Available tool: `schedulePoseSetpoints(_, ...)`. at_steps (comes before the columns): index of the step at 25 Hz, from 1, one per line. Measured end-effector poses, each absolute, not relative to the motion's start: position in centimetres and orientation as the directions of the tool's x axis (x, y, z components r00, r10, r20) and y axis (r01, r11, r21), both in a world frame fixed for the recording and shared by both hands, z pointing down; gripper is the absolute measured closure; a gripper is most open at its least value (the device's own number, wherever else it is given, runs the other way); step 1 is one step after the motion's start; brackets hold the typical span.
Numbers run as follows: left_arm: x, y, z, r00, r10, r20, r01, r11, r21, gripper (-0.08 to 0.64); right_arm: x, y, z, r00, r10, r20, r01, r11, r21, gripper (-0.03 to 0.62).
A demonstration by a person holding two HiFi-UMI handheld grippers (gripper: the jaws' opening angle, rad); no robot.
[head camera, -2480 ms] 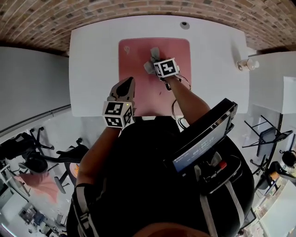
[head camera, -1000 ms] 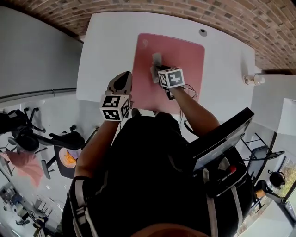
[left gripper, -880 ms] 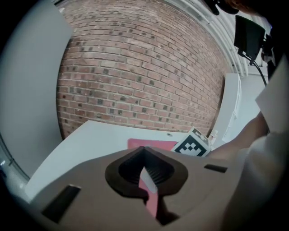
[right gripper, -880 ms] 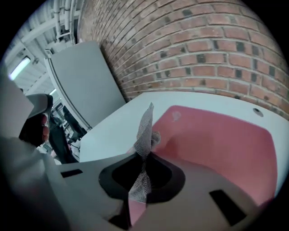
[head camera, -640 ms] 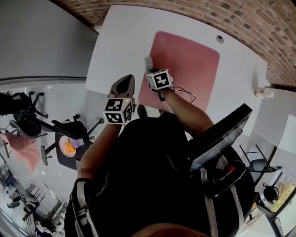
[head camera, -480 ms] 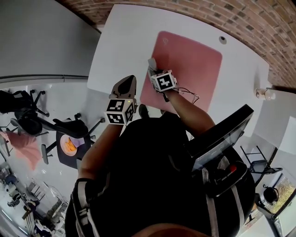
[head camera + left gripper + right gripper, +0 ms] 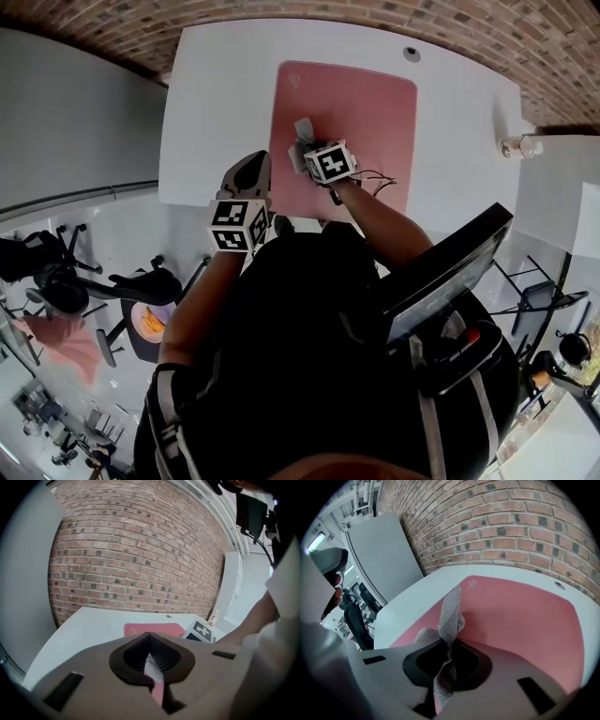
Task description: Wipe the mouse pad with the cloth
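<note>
Held the grey cloth [image 7: 451, 611] pinched hard in the right gripper [image 7: 451, 642], over the left part of the pink mouse pad [image 7: 366, 103], toward its near edge. Could not tell whether the cloth was pressed to the pad or just above it. Found the pad lying flat on the white table [image 7: 211, 84]. Carried the left gripper [image 7: 251, 175] closed on nothing, just left of the pad, over the near part of the table.

Could well drag or ruck the pad on a firm stroke, with nothing pinning it down. Might wipe poorly too, with much of the fabric standing up from the jaws instead of spread flat. Could lose the cloth altogether, pinched by a narrow fold only.

Counted one cloth, one mouse pad, one table, two grippers, and one small round fitting [image 7: 410, 53] near the table's far edge.
</note>
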State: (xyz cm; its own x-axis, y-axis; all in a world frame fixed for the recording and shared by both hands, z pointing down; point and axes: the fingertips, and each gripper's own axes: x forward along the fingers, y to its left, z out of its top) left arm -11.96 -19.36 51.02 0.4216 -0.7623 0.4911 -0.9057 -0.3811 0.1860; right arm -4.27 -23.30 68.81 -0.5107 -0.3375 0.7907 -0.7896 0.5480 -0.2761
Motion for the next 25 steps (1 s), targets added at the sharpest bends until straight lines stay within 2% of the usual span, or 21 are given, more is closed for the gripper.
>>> schedulePoseSetpoints(25, -4.4, -20.0, 51.3, 0.609, -0.635, 0.476, -0.78, -0.587, 0.215, 0.56, 11.6, -22.0, 69.6, -0.347, -0.462, 0.816, -0.932, 0.267, -0.245, 0.554)
